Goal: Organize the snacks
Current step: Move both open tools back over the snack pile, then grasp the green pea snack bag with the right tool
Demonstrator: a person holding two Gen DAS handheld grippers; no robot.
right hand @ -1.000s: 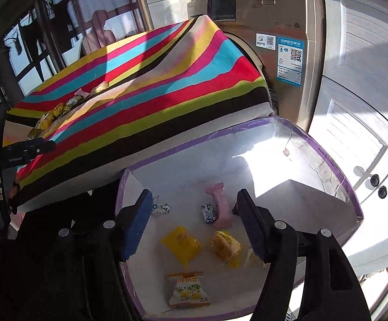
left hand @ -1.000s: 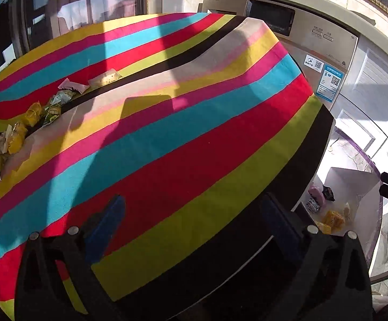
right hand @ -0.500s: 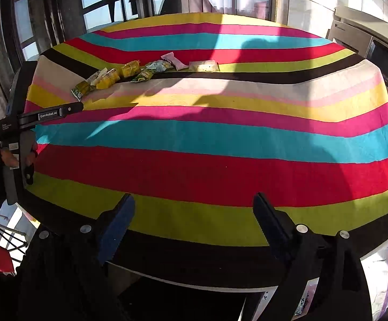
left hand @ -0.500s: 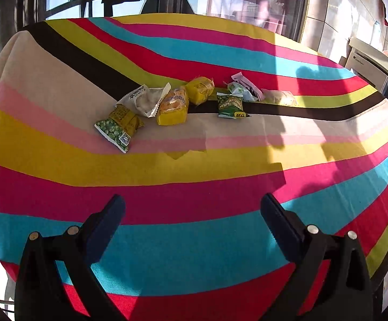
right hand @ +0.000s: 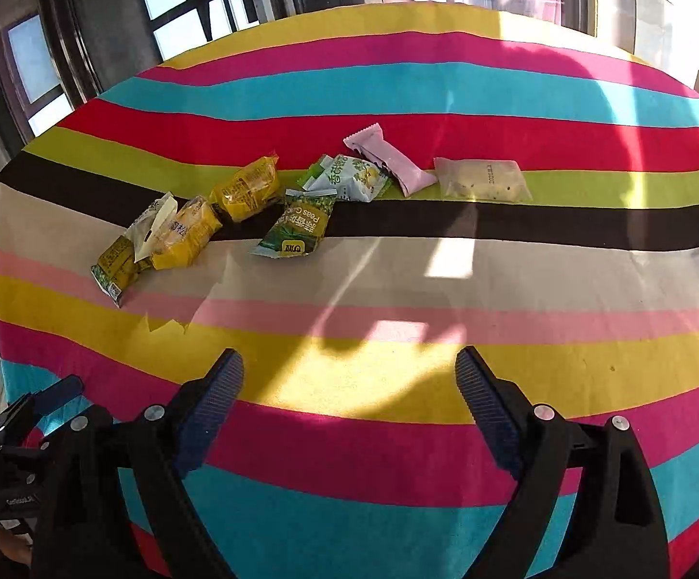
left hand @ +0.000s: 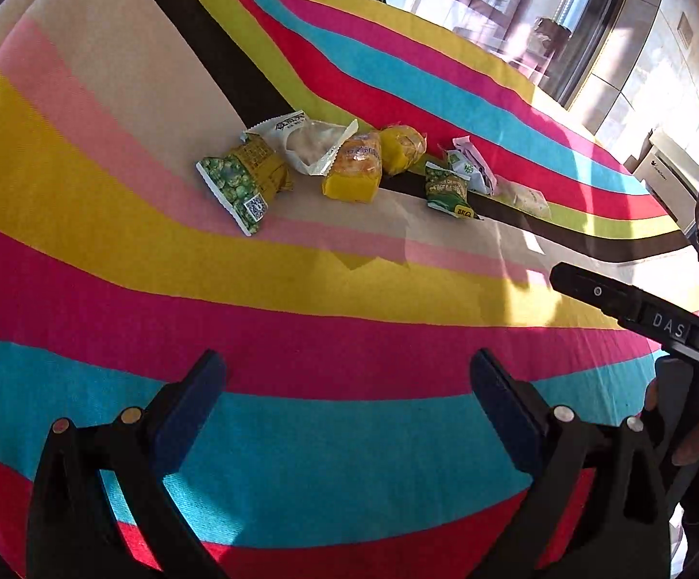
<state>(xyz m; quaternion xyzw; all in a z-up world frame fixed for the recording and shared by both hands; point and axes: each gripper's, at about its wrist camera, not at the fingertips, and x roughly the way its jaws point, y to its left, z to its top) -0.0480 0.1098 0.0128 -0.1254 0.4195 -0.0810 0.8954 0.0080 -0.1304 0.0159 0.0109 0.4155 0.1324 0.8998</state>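
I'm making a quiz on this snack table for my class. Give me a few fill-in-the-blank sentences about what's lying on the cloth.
1. The pink packet lies mostly on the ____ stripe of the tablecloth.
2. The clear packet lies to the ____ of the pink packet in the right wrist view.
3. The right gripper is ____, with nothing between its fingers.

Missing words: red; right; open

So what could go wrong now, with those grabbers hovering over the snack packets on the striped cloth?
1. The white wrapper overlaps the yellow cake packet and green pea bag; one pinch might catch two.
2. The clear flat pouch lies flush, so it could slip from the open right gripper.
3. Pinching might bunch the striped tablecloth.
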